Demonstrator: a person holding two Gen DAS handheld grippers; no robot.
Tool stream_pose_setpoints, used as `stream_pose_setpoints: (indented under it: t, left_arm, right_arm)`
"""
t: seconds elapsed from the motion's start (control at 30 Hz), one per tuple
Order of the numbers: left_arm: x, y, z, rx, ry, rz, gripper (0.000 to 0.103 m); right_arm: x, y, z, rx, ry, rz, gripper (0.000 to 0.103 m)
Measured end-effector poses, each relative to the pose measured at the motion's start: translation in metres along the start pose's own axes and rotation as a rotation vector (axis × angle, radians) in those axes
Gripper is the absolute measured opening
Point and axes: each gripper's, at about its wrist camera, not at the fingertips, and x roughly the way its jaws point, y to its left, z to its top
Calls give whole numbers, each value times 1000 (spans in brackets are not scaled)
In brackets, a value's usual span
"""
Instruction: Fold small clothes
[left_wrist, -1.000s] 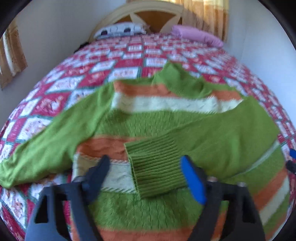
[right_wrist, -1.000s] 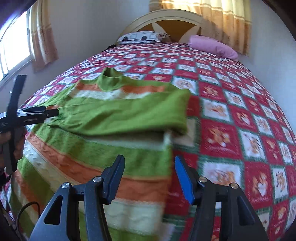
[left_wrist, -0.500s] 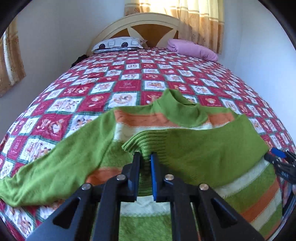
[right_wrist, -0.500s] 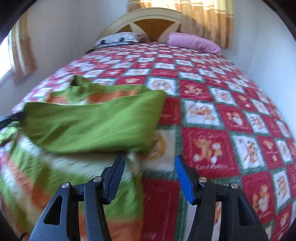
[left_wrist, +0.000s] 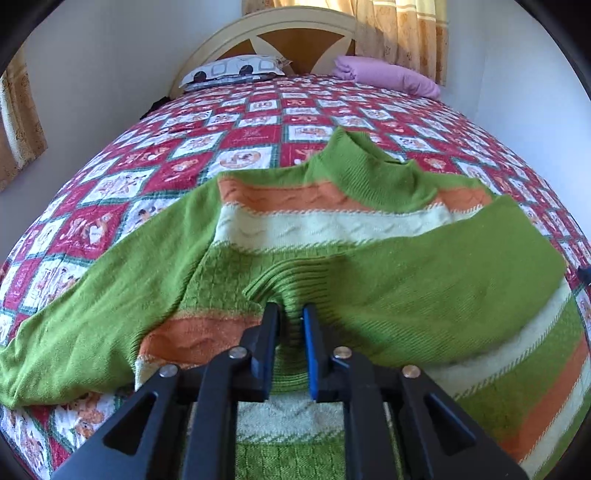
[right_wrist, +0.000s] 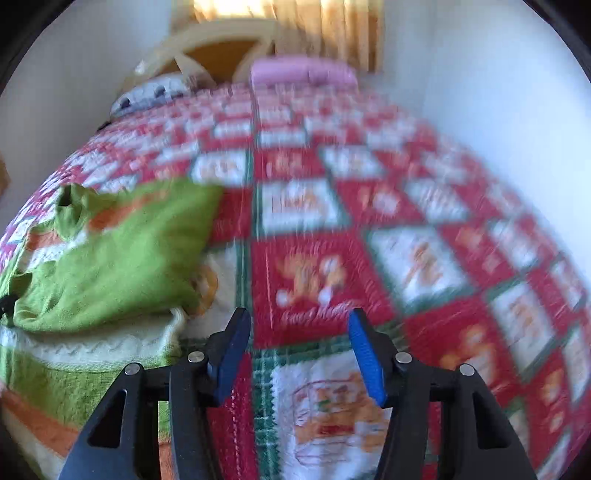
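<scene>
Left fingers (left_wrist: 290, 314) pinch the sweater cuff (left_wrist: 291, 291); right fingers (right_wrist: 299, 328) apart over bare quilt (right_wrist: 424, 266).

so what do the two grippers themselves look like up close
Both match: the left gripper and right gripper have black angular frames with triangular cutouts and silver round pivot bolts. Each carries two flat fingers faced with blue pads. No cables, markings or sleeves show now.

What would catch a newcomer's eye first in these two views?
A green, orange and cream striped sweater lies spread on a red patchwork quilt, one sleeve folded across its chest. The left gripper pinches that sleeve's ribbed cuff. The right gripper hangs open over bare quilt beside the sweater.
</scene>
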Motion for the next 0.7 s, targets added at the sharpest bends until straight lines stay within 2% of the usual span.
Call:
stream_pose_setpoints:
  t: [0.03,0.1,0.2,0.27,0.3,0.37,0.4,0.5,0.63,0.7]
  left_arm:
    - [2,1,-1,-5,4,1,20]
    - [3,4,-1,-23,2,2,23]
    - [0,4,-4,-36,-8,16,27]
    - [-1,6,-6,-43,-10,29,31]
    - [-1,7,-7,-47,-11,32,34]
    - [0,9,-8,-60,-10,34,40]
    - [0,10,-8,-67,-9,37,45]
    - [0,16,-11,-100,-2,31,54]
    - [-1,19,-14,-122,0,30,57]
    - [-1,19,-14,-120,1,37,61]
  right_arm:
    - [-12,5,5,-18,-50,62,56]
    - [-22,20,16,-51,-73,186,56]
    - [-13,45,33,-64,-29,356,56]
    - [5,63,40,-80,31,434,51]
    - [12,71,39,-94,49,437,47]
    - [37,78,27,-128,122,343,45]
    - [47,72,18,-105,161,324,38]
    - [39,67,8,-107,164,330,35]
    - [19,87,11,-230,187,212,36]
    - [5,94,22,-219,136,212,36]
